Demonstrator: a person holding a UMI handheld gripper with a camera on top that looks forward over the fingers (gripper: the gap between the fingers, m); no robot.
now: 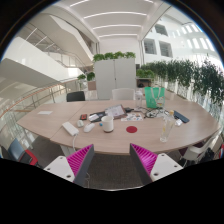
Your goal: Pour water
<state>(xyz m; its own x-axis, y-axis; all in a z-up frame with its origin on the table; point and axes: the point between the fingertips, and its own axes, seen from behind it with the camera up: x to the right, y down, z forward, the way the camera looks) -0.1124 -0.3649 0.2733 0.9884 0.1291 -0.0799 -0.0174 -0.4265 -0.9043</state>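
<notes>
My gripper (112,160) is open and empty, its two magenta pads (80,158) wide apart, held back from a long oval wooden table (60,135). On the table, beyond the fingers, stand a white cup-like vessel (107,124) and a clear glass (166,129) farther right. A red round object (132,128) lies flat between them. Nothing is between the fingers.
The table also bears a laptop (116,112), a white box-like item (72,128), a blue object (180,117) and a green bag (153,96). Chairs stand around it. White cabinets (115,72) and a row of plants (180,72) stand behind.
</notes>
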